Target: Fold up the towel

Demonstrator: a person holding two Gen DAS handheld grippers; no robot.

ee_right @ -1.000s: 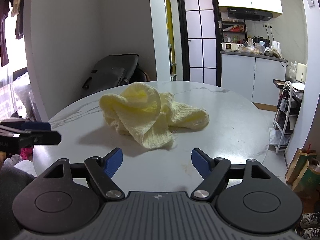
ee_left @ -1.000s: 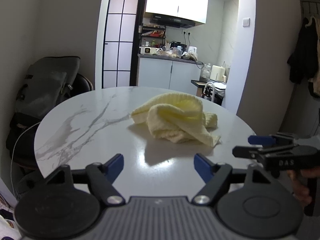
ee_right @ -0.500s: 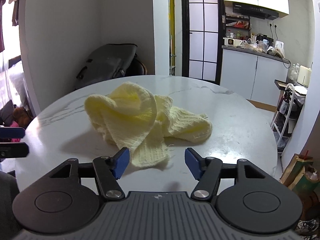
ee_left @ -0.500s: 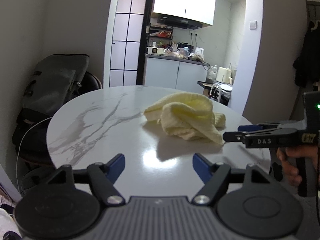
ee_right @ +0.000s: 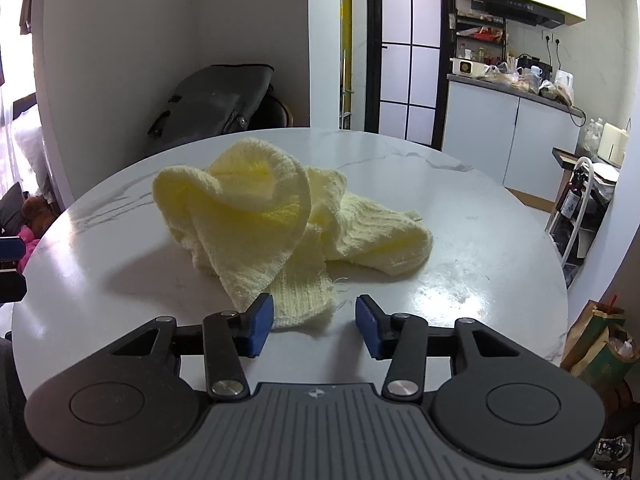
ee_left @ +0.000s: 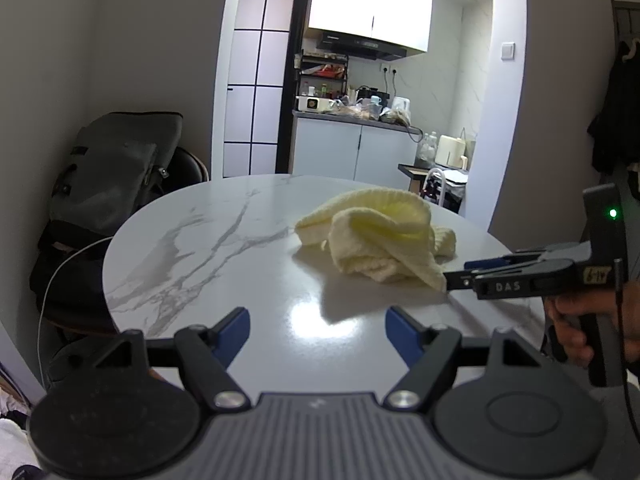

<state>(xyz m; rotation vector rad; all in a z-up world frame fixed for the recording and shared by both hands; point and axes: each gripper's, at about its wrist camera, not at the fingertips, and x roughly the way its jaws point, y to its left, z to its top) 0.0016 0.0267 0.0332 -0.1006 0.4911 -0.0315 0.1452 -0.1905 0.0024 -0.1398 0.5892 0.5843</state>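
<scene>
A crumpled pale yellow towel (ee_left: pixel 380 236) (ee_right: pixel 256 216) lies in a heap on the round white marble table (ee_left: pixel 208 248) (ee_right: pixel 480 248). My right gripper (ee_right: pixel 314 322) (ee_left: pixel 456 278) is low at the towel's near corner, and its jaws are closing. The corner lies between the blue pads: the left pad touches the cloth and the right pad stands clear of it. My left gripper (ee_left: pixel 318 330) (ee_right: pixel 10 268) is open over the table's near edge, well short of the towel, with nothing between its fingers.
A grey bag (ee_left: pixel 112 176) (ee_right: pixel 216 100) rests on a chair behind the table. A person's hand (ee_left: pixel 580 328) holds the right gripper's handle. A rack with bottles (ee_right: pixel 576 208) and a paper bag (ee_right: pixel 600 340) stand on the floor to the right.
The right gripper has moved forward to the towel's near corner and its jaws have narrowed around it. The left gripper has stayed open and almost still.
</scene>
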